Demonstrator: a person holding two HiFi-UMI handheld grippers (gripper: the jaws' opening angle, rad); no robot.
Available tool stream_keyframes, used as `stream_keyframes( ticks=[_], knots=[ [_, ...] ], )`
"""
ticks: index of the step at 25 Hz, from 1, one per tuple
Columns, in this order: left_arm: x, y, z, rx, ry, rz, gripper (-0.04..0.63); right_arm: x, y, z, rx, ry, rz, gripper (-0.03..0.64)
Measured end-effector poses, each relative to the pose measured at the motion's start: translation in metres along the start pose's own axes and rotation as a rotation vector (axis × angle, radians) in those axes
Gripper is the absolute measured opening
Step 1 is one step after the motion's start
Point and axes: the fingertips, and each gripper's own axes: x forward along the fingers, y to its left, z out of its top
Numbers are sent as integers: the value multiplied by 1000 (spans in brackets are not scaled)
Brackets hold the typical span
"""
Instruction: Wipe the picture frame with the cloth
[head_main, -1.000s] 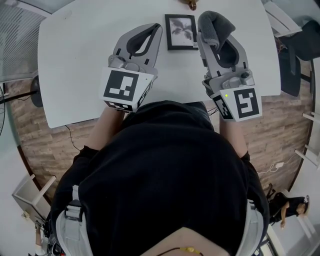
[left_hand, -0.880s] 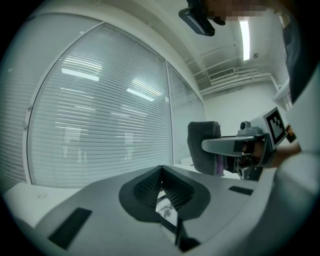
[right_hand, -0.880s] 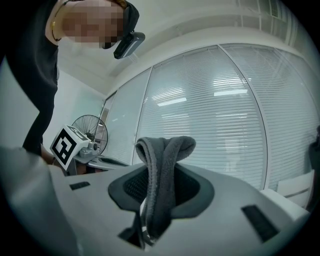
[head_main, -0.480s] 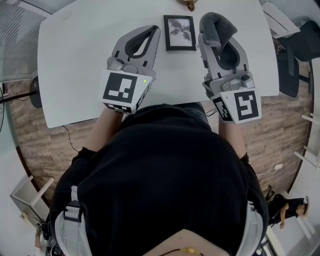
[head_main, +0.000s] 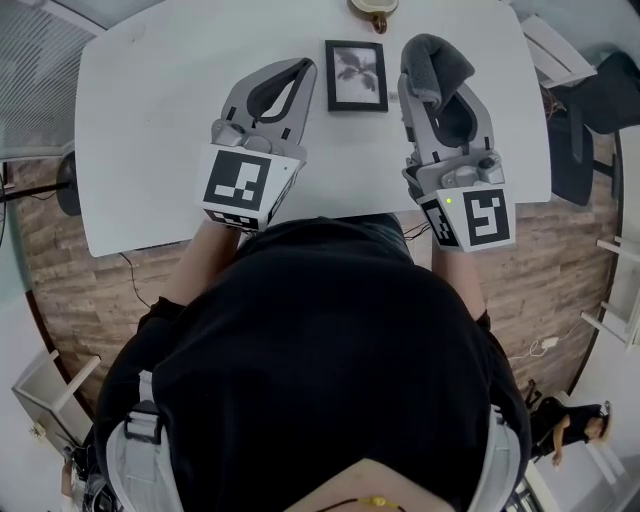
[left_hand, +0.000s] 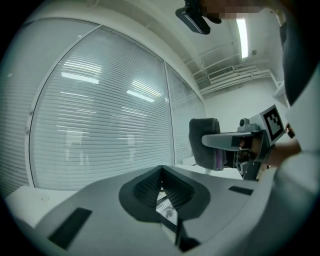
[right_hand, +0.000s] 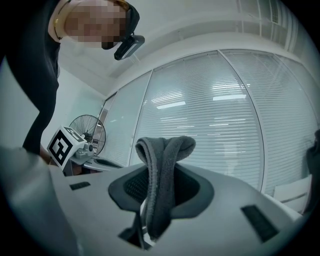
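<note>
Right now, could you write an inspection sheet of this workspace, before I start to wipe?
Surface: white table, mostly bare.
Job's things: frame lies flat between the gripper tips; cloth is in the right gripper.
Clutter: one round item at the far edge, cut off.
Grippers: left gripper shut, empty; right gripper shut on cloth.
Cables: cable on the floor at left; a white one at right.
Surroundings: wood floor, dark chair, window blinds.

1 desk (head_main: 150, 120) is counted, and on it 1 picture frame (head_main: 356, 76) and 1 small round object (head_main: 373, 10). 2 tools are seen: the left tool (head_main: 303, 66) and the right tool (head_main: 430, 72). 1 cloth (head_main: 440, 52) and 1 fan (right_hand: 86, 131) are counted.
</note>
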Motion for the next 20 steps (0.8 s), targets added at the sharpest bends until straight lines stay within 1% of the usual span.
stream_keyframes(
  ticks=[6, 13, 20],
  knots=[
    [0, -2, 1, 6, -6, -1, 11, -2, -5, -6, 6, 4, -11, 101],
    [0, -1, 4, 7, -17, 1, 11, -3, -7, -3, 21, -6, -22, 101],
    [2, -5, 7, 20, -24, -4, 11, -3, -7, -2, 12, -12, -5, 100]
  ],
)
